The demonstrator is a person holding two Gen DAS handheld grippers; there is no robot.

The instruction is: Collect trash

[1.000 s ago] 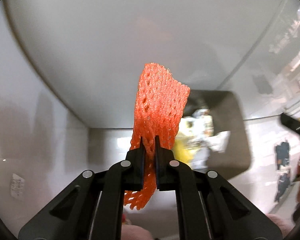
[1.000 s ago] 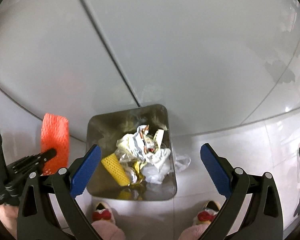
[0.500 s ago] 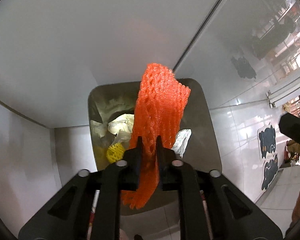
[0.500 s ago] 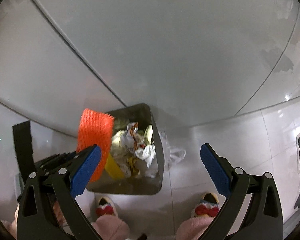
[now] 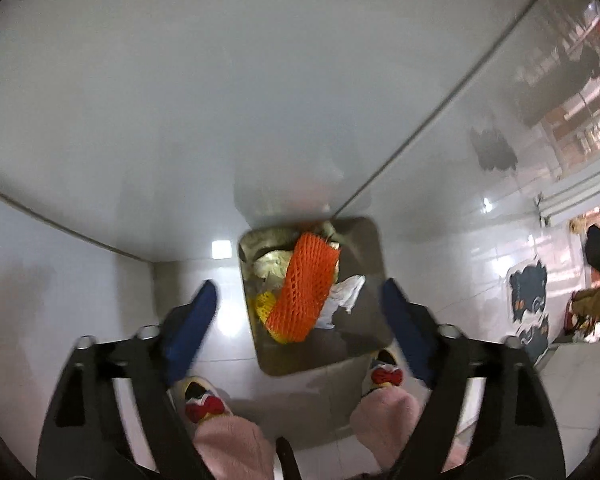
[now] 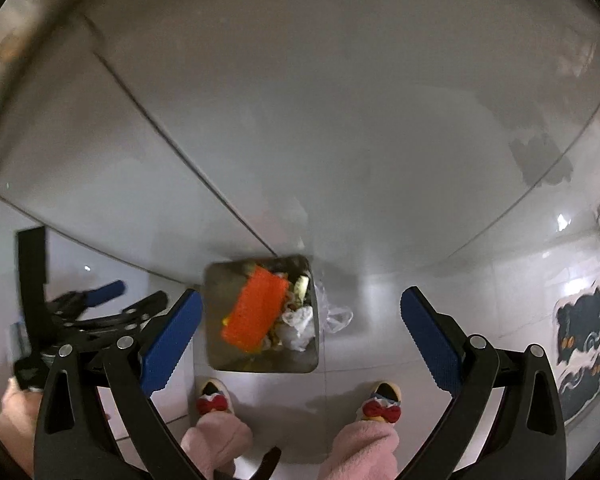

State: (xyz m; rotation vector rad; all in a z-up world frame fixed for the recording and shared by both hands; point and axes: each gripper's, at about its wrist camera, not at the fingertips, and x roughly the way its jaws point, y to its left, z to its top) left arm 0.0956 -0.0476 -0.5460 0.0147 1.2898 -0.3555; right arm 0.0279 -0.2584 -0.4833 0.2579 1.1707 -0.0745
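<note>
An orange foam net [image 5: 306, 286] lies free inside the square metal bin [image 5: 374, 248] on the floor, on top of crumpled paper and a yellow net [image 5: 265, 305]. My left gripper [image 5: 300, 322] is open and empty above the bin, its blue pads either side of it. In the right wrist view the orange net [image 6: 256, 312] rests in the same bin [image 6: 216, 280]. My right gripper [image 6: 300, 334] is open and empty above the bin. The left gripper [image 6: 104, 300] shows at the left there.
The bin stands on white tiles against a white wall [image 5: 260, 80]. The person's feet in pink slippers [image 6: 216, 404] stand just in front of the bin. A dark bear-shaped mat [image 6: 580, 340] lies on the floor at the right. A clear plastic bag [image 6: 336, 316] hangs over the bin's right side.
My left gripper has opened and let go of the orange net, which has dropped into the bin. Both grippers have risen farther above the bin.
</note>
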